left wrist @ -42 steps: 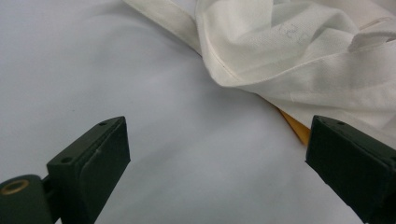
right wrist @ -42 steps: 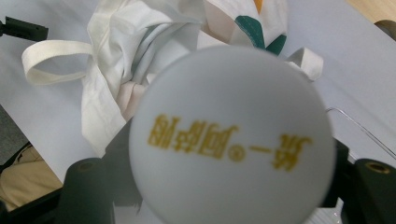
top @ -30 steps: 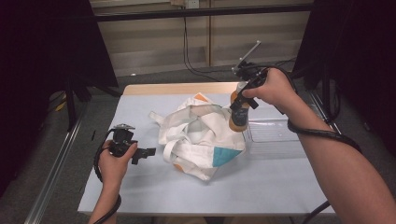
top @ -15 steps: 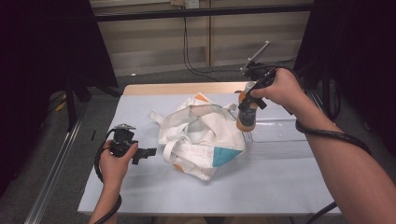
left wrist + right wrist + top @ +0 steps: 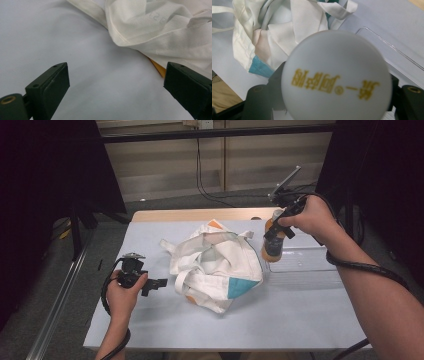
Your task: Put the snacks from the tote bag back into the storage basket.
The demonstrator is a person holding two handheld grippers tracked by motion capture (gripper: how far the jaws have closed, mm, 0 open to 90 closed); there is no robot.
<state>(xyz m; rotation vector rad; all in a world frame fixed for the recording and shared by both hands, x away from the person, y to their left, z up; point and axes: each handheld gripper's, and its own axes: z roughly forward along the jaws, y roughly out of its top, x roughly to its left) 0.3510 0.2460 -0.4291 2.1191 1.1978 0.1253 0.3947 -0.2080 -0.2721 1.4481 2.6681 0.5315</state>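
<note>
A crumpled white cloth bag (image 5: pixel 215 265) with teal and orange patches lies mid-table. My right gripper (image 5: pixel 275 232) is shut on an orange bottle (image 5: pixel 273 246), which hangs upright just right of the bag, over the near-left end of a clear tray (image 5: pixel 310 267). In the right gripper view the bottle's white cap (image 5: pixel 337 77) with gold print sits between the jaws of the right gripper (image 5: pixel 337 100), and the bag (image 5: pixel 274 32) lies beyond. My left gripper (image 5: pixel 159 283) rests low on the table left of the bag, open. Between the jaws of the left gripper (image 5: pixel 115 85) there is only bare table, with the bag (image 5: pixel 155 27) just ahead.
The clear tray's edge (image 5: pixel 387 42) runs along the table's right side. The light tabletop (image 5: pixel 280 320) has free room in front of the bag. A wooden strip (image 5: pixel 190 214) borders the far edge, with dark stands and cables behind.
My right hand has carried the bottle to the right, from the bag's right edge to over the clear tray. The left hand and the bag have stayed put.
</note>
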